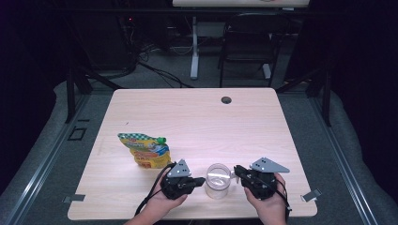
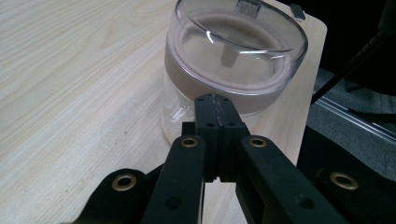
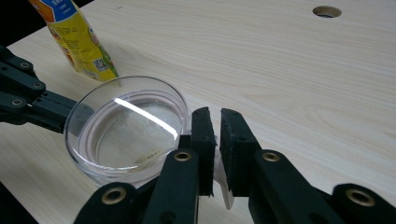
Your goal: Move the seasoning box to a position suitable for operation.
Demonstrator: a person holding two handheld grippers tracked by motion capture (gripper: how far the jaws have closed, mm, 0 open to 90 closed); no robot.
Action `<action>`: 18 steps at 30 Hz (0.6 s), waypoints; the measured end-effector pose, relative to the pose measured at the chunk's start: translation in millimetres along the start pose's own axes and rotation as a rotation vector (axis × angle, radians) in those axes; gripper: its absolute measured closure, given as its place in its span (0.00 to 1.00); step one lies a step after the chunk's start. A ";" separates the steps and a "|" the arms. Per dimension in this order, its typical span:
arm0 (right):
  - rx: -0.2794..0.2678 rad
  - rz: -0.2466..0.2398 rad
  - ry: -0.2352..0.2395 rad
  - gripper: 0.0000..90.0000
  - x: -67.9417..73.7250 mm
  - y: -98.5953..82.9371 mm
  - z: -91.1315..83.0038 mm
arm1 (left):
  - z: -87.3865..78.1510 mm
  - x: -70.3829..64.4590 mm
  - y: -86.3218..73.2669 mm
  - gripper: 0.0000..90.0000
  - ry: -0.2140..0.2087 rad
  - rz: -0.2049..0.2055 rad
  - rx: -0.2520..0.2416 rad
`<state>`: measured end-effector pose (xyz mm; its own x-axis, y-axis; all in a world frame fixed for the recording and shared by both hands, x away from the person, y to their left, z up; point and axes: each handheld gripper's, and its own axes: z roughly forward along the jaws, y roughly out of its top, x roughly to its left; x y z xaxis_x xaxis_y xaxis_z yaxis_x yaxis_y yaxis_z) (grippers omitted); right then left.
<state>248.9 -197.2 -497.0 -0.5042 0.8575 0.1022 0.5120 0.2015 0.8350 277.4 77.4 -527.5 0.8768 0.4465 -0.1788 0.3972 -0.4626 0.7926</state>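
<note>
A clear cup [image 1: 218,179] stands upright near the table's front edge, and it looks empty. My left gripper [image 1: 202,180] is shut with nothing between its jaws; its tips [image 2: 215,99] rest against the side of the cup [image 2: 233,56]. From the other side my right gripper [image 1: 236,171] is shut on the cup's clear handle [image 3: 225,189], seen close up in the right gripper view [image 3: 215,122]. A yellow spout pouch [image 1: 145,150] with a green cap stands behind and to the left of the cup [image 3: 123,130].
The light wooden table [image 1: 197,117] has a cable hole [image 1: 226,100] near its far edge. A black chair [image 1: 248,42] and a white desk leg [image 1: 194,47] stand beyond it. The table's front edge lies just under both hands.
</note>
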 end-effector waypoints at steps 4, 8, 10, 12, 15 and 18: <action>-0.001 0.015 0.010 0.94 -1.3 -0.4 0.0 | -0.7 -0.1 0.4 1.00 -0.003 0.000 -0.004; -0.003 0.016 0.014 0.95 -1.7 -0.8 -0.1 | -2.4 0.6 2.3 1.00 -0.006 -0.002 -0.009; -0.003 0.017 0.013 0.95 -1.7 -0.9 -0.2 | -2.6 1.6 2.8 1.00 -0.007 -0.001 -0.013; -0.006 0.019 0.015 0.95 -2.0 -1.2 -0.1 | -2.2 1.6 2.7 1.00 -0.007 -0.005 -0.013; -0.006 0.022 0.021 0.95 -2.7 -1.2 0.1 | -2.5 1.7 3.0 1.00 -0.007 -0.004 -0.014; -0.005 0.020 0.022 0.95 -3.0 -1.5 -0.1 | -3.0 1.7 3.4 1.00 -0.013 -0.012 -0.021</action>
<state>249.5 -200.1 -498.5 -0.5092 0.8507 0.1303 0.5187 0.1825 0.8353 279.4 78.9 -523.3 0.8756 0.4415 -0.1962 0.4021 -0.4409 0.8025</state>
